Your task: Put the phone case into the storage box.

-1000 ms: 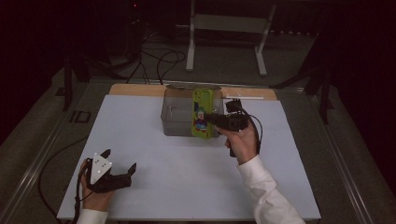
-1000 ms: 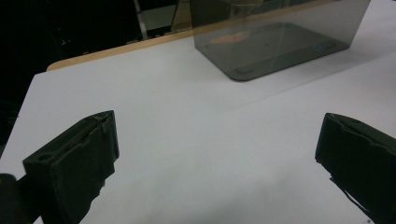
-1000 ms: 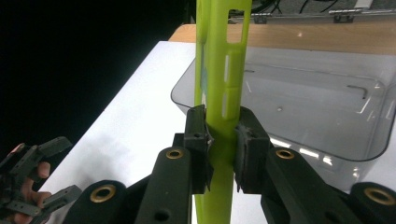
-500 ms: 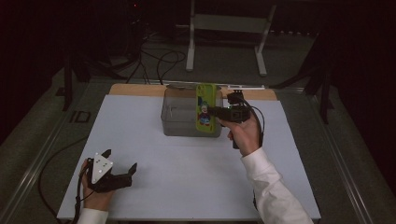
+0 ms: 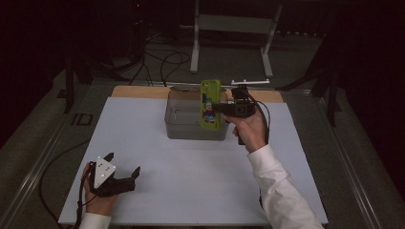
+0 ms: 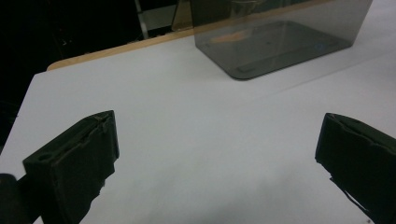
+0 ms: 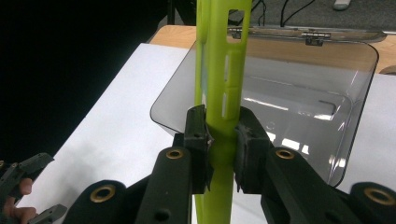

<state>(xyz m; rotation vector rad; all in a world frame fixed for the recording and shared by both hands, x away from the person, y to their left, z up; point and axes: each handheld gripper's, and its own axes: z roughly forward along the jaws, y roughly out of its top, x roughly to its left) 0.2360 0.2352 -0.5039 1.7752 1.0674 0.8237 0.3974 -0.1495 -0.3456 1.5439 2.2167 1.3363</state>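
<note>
A lime-green phone case (image 5: 210,105) with a cartoon print stands upright over the near right part of a clear grey plastic box (image 5: 188,119). My right gripper (image 5: 223,108) is shut on its edge; in the right gripper view the case (image 7: 223,93) is clamped between both pads, above the box (image 7: 299,112) with its open top. My left gripper (image 5: 125,172) rests open near the table's front left corner. Its two black jaws stand wide apart over bare white tabletop in the left gripper view, with the box (image 6: 275,42) farther off.
The white table (image 5: 191,191) has a wooden strip (image 5: 138,91) along its far edge. A metal stand (image 5: 229,24) and cables (image 5: 162,62) lie on the floor beyond. The left hand (image 7: 14,205) appears low at the left in the right gripper view.
The right gripper has lifted the green case and turned it upright over the box, moving slightly toward the far side. The left gripper has stayed put.
</note>
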